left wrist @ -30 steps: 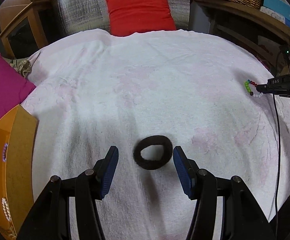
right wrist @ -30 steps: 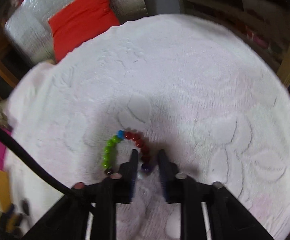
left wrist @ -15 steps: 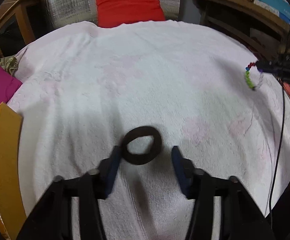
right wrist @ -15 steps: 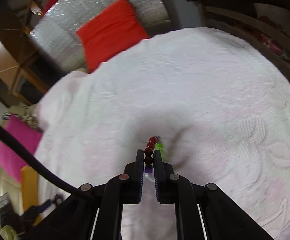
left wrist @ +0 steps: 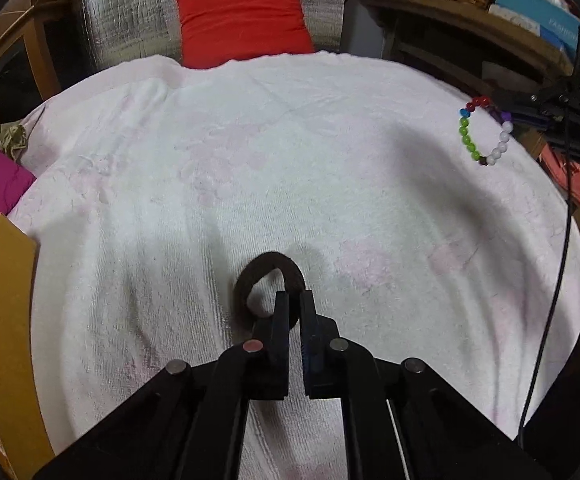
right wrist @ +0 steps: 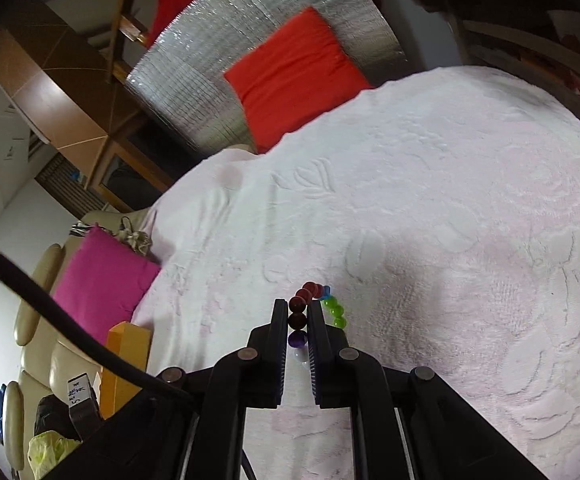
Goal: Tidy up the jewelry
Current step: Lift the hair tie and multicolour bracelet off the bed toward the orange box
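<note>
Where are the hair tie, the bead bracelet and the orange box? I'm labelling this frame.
hair tie [left wrist: 268,261]: left wrist view, top of the dark loop.
bead bracelet [left wrist: 467,138]: left wrist view, green beads.
orange box [left wrist: 6,320]: left wrist view, its brown inner wall.

A white towel [left wrist: 290,160] with faint pink blotches and an embossed leaf pattern is covering the surface. A dark brown hair tie [left wrist: 268,280] is lying near. The bead bracelet [left wrist: 485,130] at far right is showing red, blue, green, white and purple beads. A red cushion [left wrist: 244,20] is leaning on quilted silver foil [left wrist: 130,8] at the far side. A magenta cushion [right wrist: 102,280] and an orange box [left wrist: 2,340] are sitting at left.
</note>
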Demonstrator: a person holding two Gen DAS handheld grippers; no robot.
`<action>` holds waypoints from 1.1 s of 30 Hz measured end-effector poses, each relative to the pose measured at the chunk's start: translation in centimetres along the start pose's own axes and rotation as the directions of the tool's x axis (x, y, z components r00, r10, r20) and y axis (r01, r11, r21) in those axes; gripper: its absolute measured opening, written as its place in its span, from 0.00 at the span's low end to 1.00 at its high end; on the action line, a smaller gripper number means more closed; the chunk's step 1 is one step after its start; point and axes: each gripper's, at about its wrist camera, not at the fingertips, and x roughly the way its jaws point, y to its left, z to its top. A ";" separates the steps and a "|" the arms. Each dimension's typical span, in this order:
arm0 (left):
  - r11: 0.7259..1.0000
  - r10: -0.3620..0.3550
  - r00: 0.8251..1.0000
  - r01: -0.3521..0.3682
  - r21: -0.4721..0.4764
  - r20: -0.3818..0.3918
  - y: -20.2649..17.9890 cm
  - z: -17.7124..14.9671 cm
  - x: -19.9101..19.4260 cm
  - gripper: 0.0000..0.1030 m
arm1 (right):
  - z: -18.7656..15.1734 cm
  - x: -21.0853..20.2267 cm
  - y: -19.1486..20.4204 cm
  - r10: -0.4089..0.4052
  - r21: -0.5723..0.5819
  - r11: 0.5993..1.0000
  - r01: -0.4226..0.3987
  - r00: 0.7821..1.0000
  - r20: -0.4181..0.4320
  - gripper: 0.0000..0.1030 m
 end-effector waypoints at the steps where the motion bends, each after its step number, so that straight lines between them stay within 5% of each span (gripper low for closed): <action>1: 1.000 -0.004 1.000 0.004 -0.005 0.011 0.1 -0.1 -0.5 0.04 | 0.0 -0.1 0.2 0.005 -0.004 1.000 -0.005 1.000 0.004 0.10; 12: 0.999 0.007 0.999 -0.005 -0.053 0.048 2.5 -0.9 -2.6 0.05 | -0.6 0.4 2.7 0.056 -0.044 0.997 -0.055 0.998 0.013 0.10; 21: 0.999 0.026 1.000 -0.027 -0.042 -0.006 0.8 0.4 0.7 0.47 | -1.5 1.5 2.6 0.032 -0.048 0.998 -0.034 0.999 -0.024 0.10; 27: 0.999 0.029 0.998 -0.031 -0.034 -0.051 0.5 0.7 2.5 0.47 | -1.5 1.2 2.0 0.030 -0.039 0.999 -0.030 0.999 -0.019 0.10; 32: 1.000 0.030 0.999 -0.029 0.005 -0.044 -0.3 0.4 2.4 0.15 | -1.5 1.1 2.1 0.030 -0.047 0.998 -0.031 0.999 -0.022 0.10; 33: 1.000 0.026 0.999 -0.026 0.003 -0.042 -0.2 0.3 2.2 0.14 | -1.6 1.0 2.2 0.033 -0.048 0.998 -0.034 0.999 -0.019 0.10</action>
